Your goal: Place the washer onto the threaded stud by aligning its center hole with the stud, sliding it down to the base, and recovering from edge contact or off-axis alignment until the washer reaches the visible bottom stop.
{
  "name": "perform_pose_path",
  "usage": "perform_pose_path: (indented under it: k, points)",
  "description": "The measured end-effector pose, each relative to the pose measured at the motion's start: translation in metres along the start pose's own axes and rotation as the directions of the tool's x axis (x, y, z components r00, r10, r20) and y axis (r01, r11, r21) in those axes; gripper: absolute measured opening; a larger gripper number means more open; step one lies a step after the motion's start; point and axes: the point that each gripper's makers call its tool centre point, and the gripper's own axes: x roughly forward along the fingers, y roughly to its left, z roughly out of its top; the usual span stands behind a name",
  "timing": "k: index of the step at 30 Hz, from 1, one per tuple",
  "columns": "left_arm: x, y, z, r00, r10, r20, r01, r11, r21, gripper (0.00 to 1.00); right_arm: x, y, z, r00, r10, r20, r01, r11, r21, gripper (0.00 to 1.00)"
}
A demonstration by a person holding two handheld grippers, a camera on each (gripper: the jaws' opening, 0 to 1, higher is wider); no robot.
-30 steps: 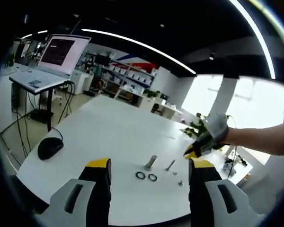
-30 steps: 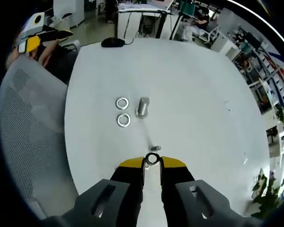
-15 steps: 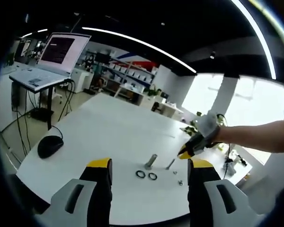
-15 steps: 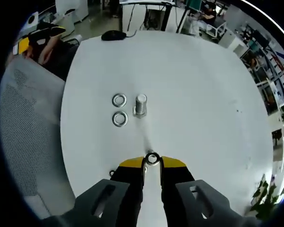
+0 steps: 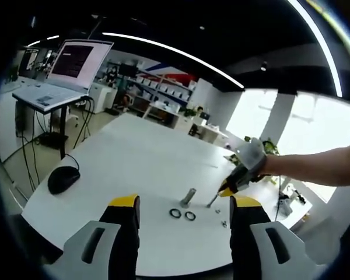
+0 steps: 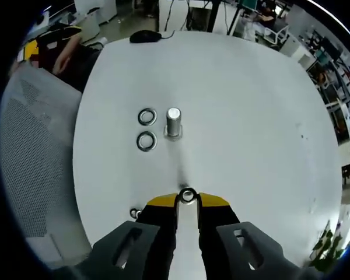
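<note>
Overhead, right gripper (image 6: 187,197) pinches a washer (image 6: 187,195) (left gripper (image 5: 181,204) fingers spread) near the stud (image 6: 173,122).

A smooth, matt white table (image 6: 239,105) is seen. Bright silvery metal is shown by the washer (image 6: 188,195), the two loose rings (image 6: 146,129) and the upright stud (image 6: 173,122). The right gripper (image 6: 188,201) has matt grey plastic with yellow tips.
</note>
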Motion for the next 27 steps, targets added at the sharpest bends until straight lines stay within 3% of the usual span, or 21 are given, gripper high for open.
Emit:
perform_pose_path:
  k: [27]
  points:
    - [0.0,0.002,-0.002,1.0,0.006,-0.012,-0.006,1.0,-0.002,0.61,0.029,0.006,-0.008,0.998,0.053,-0.039,-0.053,0.999,-0.011,0.14]
